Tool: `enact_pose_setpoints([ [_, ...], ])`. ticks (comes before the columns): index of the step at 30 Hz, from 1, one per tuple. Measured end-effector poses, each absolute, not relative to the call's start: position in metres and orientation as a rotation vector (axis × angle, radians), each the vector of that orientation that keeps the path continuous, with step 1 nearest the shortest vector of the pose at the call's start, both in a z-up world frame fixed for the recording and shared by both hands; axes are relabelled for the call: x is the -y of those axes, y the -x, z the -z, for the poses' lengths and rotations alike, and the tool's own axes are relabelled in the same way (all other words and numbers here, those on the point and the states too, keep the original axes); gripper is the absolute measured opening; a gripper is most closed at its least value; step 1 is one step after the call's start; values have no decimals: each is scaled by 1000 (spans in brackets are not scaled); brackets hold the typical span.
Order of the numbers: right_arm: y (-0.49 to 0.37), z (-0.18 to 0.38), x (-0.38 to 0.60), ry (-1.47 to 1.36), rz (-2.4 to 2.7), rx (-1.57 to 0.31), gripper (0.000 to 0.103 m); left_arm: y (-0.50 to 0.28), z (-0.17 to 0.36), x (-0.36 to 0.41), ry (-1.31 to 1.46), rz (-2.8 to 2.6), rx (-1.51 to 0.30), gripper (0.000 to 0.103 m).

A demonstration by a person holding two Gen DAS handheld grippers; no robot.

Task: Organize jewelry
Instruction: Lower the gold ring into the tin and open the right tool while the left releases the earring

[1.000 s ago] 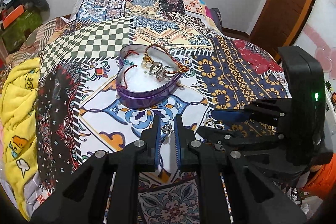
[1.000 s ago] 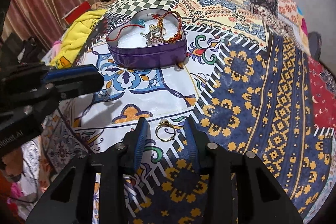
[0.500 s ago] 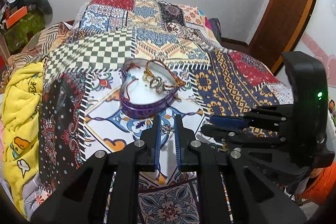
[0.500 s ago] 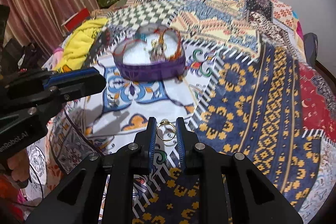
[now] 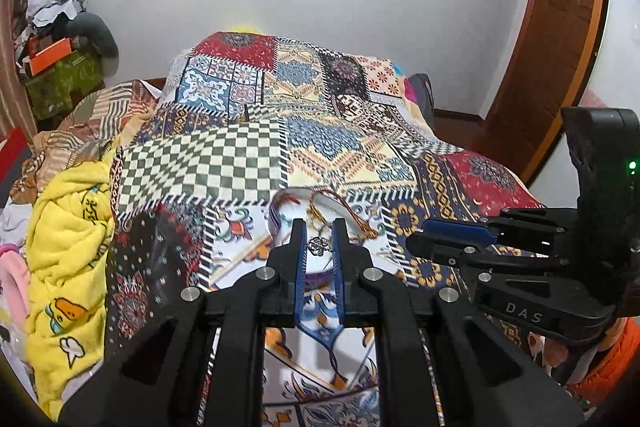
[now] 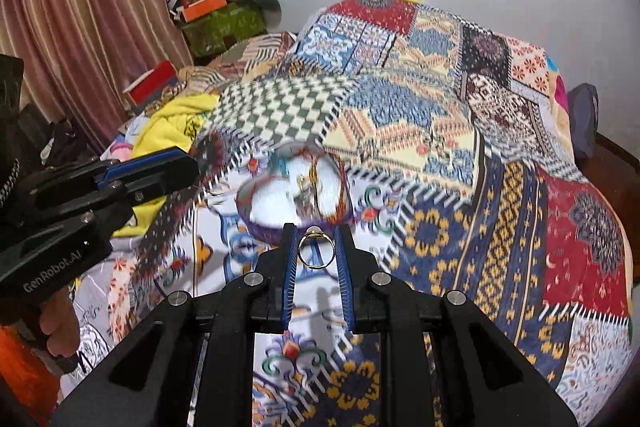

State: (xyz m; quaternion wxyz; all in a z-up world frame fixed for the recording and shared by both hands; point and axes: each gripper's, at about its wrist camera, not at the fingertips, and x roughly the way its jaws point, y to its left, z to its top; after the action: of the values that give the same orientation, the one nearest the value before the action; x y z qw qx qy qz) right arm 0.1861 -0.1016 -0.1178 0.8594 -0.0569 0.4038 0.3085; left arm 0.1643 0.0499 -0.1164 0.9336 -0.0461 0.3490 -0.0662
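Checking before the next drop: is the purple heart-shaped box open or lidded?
Open. The purple heart-shaped box has no lid on it; its white inside and the jewelry in it show above the rim.

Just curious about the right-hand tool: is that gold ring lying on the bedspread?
No, the gold ring is pinched between the right gripper's jaws, lifted above the bedspread.

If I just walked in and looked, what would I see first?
Probably the two pinchers, each holding a tiny treasure up over the bed: the right gripper squeezes a gold ring, and the left gripper squeezes a small silver charm. Just beyond them, a purple heart-shaped box already holding jewelry sits on the bright patchwork bedspread, and a yellow blanket is heaped at its left edge.
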Motion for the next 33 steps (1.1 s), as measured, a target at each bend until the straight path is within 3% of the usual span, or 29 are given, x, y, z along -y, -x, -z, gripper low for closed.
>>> enact_pose_setpoints([
  [33, -245, 158, 57, 233, -717, -934, 17, -229, 169, -72, 200, 157, -851, 11],
])
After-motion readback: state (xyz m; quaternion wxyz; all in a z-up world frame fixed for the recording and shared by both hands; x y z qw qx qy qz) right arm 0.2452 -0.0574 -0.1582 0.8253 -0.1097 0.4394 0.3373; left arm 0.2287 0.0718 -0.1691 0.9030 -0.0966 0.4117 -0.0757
